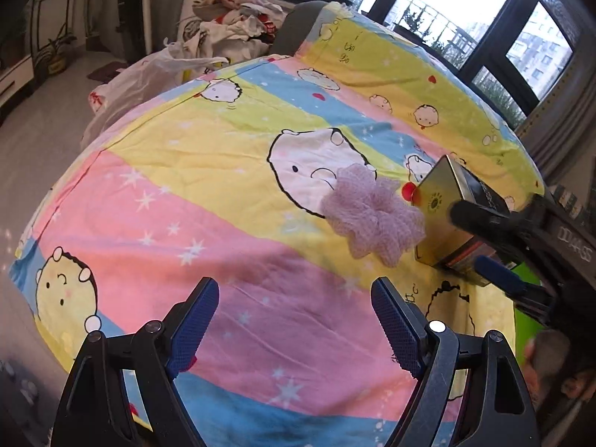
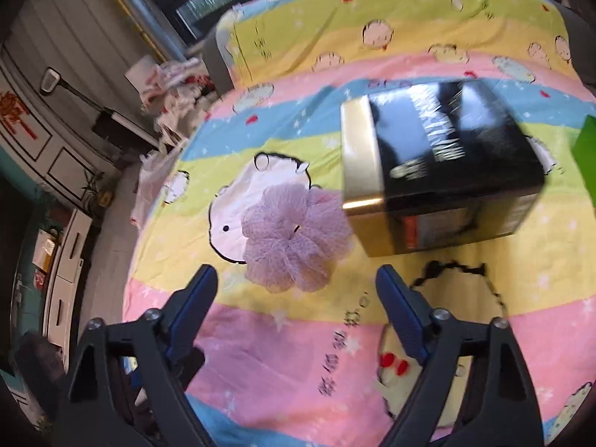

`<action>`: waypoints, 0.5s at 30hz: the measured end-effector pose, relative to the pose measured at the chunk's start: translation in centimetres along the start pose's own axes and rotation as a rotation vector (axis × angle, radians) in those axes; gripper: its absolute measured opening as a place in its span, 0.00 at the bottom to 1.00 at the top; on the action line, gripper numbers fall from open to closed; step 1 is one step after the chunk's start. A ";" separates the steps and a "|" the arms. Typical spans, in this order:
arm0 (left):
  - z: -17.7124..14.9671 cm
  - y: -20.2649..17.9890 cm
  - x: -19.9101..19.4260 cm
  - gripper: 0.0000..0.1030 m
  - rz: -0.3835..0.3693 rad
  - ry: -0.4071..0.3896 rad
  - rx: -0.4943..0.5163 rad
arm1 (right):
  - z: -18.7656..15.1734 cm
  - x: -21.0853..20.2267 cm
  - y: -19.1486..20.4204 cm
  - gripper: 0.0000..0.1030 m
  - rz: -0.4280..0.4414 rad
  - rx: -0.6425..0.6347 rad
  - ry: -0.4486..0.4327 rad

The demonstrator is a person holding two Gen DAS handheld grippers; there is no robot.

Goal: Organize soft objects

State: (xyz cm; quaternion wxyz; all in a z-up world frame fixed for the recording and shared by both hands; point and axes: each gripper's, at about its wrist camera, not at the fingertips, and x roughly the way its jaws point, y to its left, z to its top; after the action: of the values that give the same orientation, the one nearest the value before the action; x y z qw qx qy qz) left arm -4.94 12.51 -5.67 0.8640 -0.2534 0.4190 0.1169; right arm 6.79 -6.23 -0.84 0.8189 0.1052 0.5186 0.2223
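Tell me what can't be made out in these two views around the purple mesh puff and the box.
- Box: motion blur smears its lettering in the right wrist view.
- Box, left wrist view: the right gripper covers its far end.
- Puff: whether it touches the box; they overlap in both views.
- Green thing: cut off by the right edge.
- Clothes pile: too small to sort.

Lilac mesh puff (image 2: 296, 236); gold-and-black box (image 2: 436, 171), blurred; bedsheet (image 2: 260, 335) striped pink, yellow, blue with cartoon faces.
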 end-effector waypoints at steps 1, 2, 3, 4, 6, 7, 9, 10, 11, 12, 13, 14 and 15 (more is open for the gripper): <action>0.0 0.2 0.0 0.82 0.004 0.000 0.000 | -0.1 0.7 0.2 0.78 -0.001 0.000 0.015; 0.0 0.4 0.1 0.82 0.014 -0.002 -0.001 | 0.0 1.7 0.4 0.75 0.002 -0.001 0.033; 0.1 0.5 0.1 0.82 0.024 -0.007 -0.002 | 0.1 2.5 0.6 0.72 0.005 -0.002 0.048; 0.1 0.7 0.1 0.82 0.038 -0.013 -0.001 | 0.1 3.7 0.9 0.70 -0.002 -0.002 0.067; 0.2 0.9 0.2 0.82 0.070 -0.019 -0.003 | 0.2 4.9 1.4 0.67 -0.022 -0.014 0.080; 0.3 1.2 0.2 0.82 0.073 -0.018 -0.010 | 0.2 5.6 1.7 0.66 -0.037 -0.028 0.082; 0.5 1.7 0.3 0.82 0.071 -0.014 -0.028 | 0.2 6.7 1.9 0.62 -0.067 -0.050 0.089; 0.6 1.9 0.3 0.82 0.071 -0.019 -0.030 | 0.2 7.3 2.0 0.56 -0.078 -0.052 0.096; 0.6 2.0 0.2 0.82 0.077 -0.022 -0.029 | 0.3 7.9 1.9 0.48 -0.086 -0.056 0.106; 0.7 2.1 0.2 0.82 0.085 -0.024 -0.029 | 0.2 8.2 1.9 0.39 -0.092 -0.061 0.108; 0.7 2.2 0.3 0.82 0.088 -0.023 -0.029 | 0.2 8.7 1.8 0.34 -0.108 -0.073 0.105; 0.7 2.2 0.3 0.82 0.085 -0.019 -0.030 | 0.3 8.6 1.6 0.27 -0.119 -0.079 0.099; 0.7 2.3 0.4 0.82 0.078 -0.012 -0.034 | 0.3 8.6 1.4 0.21 -0.120 -0.082 0.090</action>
State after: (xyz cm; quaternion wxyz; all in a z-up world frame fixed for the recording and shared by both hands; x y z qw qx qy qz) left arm -5.23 14.85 -6.40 0.8570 -0.2506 0.4213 0.1590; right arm 9.79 -0.94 -7.04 0.8102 0.0301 0.5507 0.1987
